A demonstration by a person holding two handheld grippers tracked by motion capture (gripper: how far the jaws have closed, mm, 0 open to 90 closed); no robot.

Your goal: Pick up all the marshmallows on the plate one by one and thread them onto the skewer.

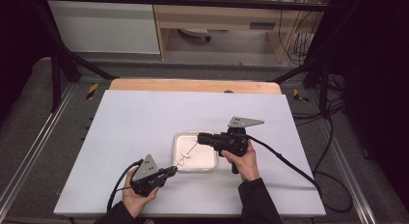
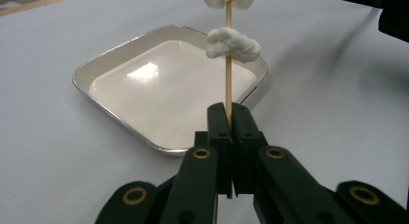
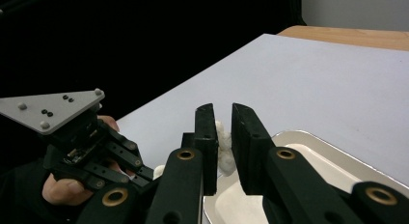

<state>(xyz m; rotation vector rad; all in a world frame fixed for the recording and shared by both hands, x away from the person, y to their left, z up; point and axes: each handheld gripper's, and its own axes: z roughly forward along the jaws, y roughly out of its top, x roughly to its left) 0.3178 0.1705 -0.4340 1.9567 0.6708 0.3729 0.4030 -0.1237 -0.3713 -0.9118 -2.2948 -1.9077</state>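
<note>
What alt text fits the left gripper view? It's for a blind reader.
The left tool is shut on a skewer that stands upright with two white lumps threaded on it. Behind it a white tray sits on a white table.

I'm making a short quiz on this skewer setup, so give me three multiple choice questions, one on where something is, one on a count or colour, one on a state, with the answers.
1. Where is the tray?
A. on the white table top, between the two grippers
B. on the floor
C. on the wooden shelf behind

2. How many white pieces sit on the skewer in the left gripper view?
A. none
B. two
C. five

3. How does the left gripper stand?
A. wide open
B. shut on the skewer
C. lying loose on the table

Answers:
1 A, the high view shows the tray on the white top with a gripper at either side.
2 B, one piece sits above the tray rim and one at the picture's top edge.
3 B, its jaws pinch the stick's lower end.
</note>
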